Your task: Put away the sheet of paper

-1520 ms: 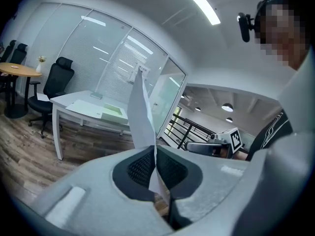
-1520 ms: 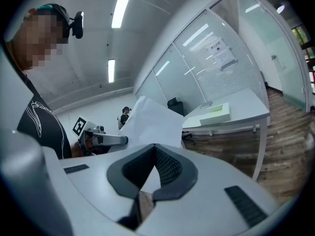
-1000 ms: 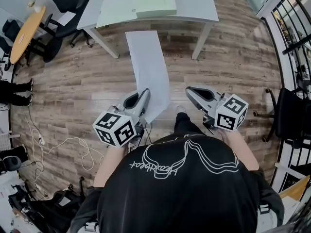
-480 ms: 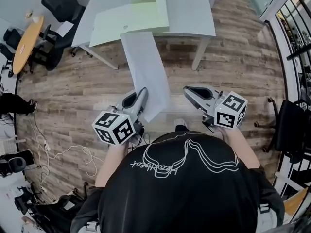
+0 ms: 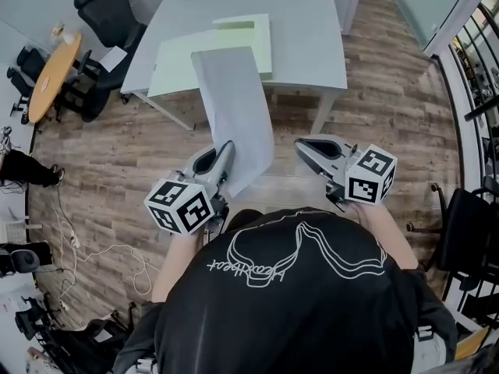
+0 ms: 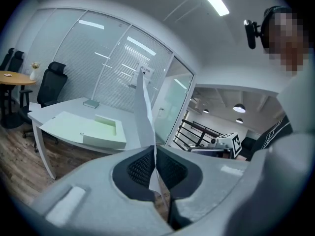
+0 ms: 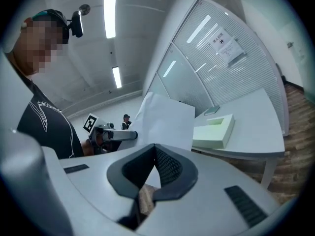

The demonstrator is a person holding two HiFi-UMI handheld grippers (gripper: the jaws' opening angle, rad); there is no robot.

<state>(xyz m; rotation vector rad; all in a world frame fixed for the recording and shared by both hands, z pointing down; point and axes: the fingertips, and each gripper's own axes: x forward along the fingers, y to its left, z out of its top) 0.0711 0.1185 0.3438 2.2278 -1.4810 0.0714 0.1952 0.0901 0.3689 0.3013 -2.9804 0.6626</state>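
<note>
Wood-plank flooring fills most of the head view, and at twelve o'clock stands a grey table (image 5: 312,22) carrying a pale green tray (image 5: 175,65). Over the last second the table has drawn nearer. The far edge of the sheet of paper (image 5: 234,123) hung above bare floor before, and from this angle it now crosses the table's near edge and overlaps the tray. The left gripper (image 5: 227,148) pinches the sheet's near end, with the paper running from it toward twelve o'clock. At its three o'clock, the right gripper (image 5: 300,142) has its jaws pressed together on nothing. The carry looks nearly done, and laying the sheet down is probably next.
</note>
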